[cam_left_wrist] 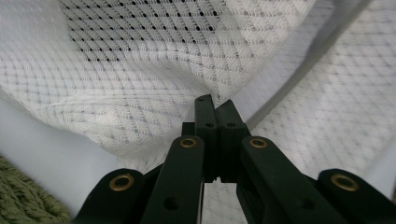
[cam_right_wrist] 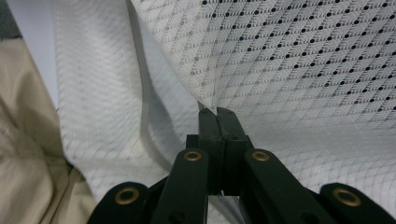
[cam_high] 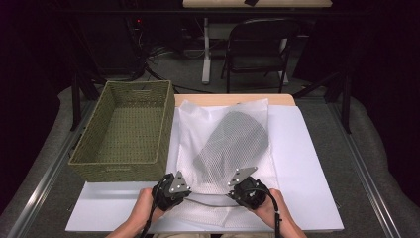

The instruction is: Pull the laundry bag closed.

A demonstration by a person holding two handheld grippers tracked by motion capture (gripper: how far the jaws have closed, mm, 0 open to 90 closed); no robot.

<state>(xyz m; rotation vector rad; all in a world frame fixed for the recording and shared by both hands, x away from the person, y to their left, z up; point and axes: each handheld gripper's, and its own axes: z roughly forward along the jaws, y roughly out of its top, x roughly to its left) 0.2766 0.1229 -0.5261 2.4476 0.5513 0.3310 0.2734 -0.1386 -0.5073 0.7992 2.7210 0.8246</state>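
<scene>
a: nearest me, my left gripper (cam_high: 174,190) has its jaws pressed together on a pinch of the mesh bag (cam_high: 223,144), right at the near edge. my right gripper (cam_high: 246,188) is clamped the same way on the same edge, a bit to the right.

b: where does the bag sit?

a: flat on the white sheet (cam_high: 302,163) in the middle of the table, with a dark bundle (cam_high: 232,139) inside it, farther from me than both grips. the woven basket (cam_high: 124,130) stands just to the left, touching the sheet's edge.

b: how do you handle this step?

a: i judge i'm about to lift or open the bag's mouth. i'd keep both pinches firm and move the hands together, so the thin net doesn't slip or tear. the bundle's weight hangs away from the grips, so i'd raise slowly.

b: any label or print?

a: none i can read on the bag, basket or sheet.
</scene>
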